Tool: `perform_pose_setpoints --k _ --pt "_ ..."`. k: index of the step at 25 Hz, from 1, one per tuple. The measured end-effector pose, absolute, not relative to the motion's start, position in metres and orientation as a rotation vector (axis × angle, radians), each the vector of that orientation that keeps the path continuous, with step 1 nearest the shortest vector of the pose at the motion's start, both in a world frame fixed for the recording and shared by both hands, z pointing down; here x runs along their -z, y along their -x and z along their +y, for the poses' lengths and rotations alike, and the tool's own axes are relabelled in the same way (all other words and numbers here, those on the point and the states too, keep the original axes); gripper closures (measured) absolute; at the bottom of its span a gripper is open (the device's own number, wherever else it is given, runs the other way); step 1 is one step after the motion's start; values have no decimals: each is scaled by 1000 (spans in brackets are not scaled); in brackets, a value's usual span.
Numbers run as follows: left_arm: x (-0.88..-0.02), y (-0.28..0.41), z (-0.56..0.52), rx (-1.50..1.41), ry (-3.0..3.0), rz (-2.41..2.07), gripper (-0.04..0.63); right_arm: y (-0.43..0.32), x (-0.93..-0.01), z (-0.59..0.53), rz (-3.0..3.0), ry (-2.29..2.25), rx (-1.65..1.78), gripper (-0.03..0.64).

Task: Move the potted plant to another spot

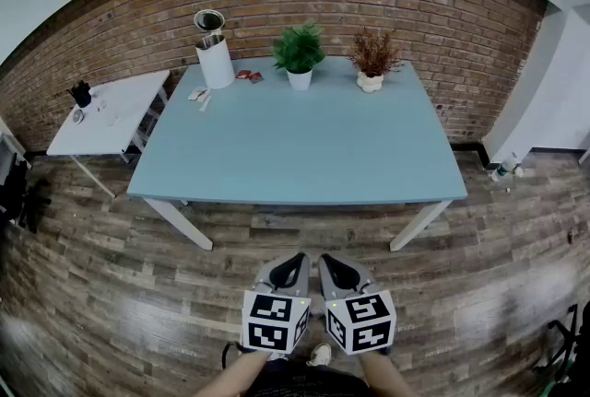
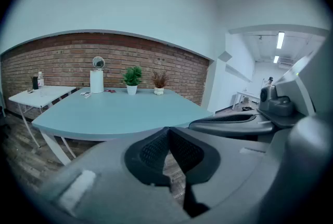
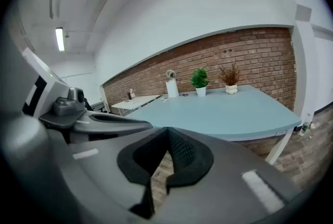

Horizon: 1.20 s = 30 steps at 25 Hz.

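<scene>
A green potted plant [image 1: 299,53] in a white pot stands at the far edge of the blue table [image 1: 304,146], beside a dried brown plant [image 1: 372,59] in a pale pot. Both plants also show far off in the left gripper view, the green plant [image 2: 132,79] left of the brown plant [image 2: 159,82], and in the right gripper view, green plant [image 3: 199,81] and brown plant [image 3: 230,78]. My left gripper [image 1: 291,261] and right gripper [image 1: 330,261] hang side by side over the floor, well short of the table's near edge. Both are shut with nothing between the jaws.
A white cylinder with a round mirror [image 1: 213,52] stands at the table's far left, with small items [image 1: 249,75] near it. A small white side table [image 1: 109,112] sits to the left. A brick wall [image 1: 424,8] runs behind. A bottle [image 1: 505,169] lies on the wooden floor at right.
</scene>
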<state>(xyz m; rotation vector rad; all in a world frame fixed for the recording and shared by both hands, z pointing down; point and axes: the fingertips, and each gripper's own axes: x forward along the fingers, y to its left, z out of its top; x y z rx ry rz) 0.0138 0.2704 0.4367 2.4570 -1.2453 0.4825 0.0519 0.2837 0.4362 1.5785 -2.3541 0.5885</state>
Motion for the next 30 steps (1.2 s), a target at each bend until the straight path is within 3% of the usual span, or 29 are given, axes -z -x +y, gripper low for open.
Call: perform_pose_setpoints --k 17,30 --pt "-440 -35 249 -480 -2434 -1291 592 -73 -438 261 -2421 -1548 -582 614" --pt "-452 -26 153 -443 -2431 -1277 592 -60 -448 168 -2418 -1526 -547 615"
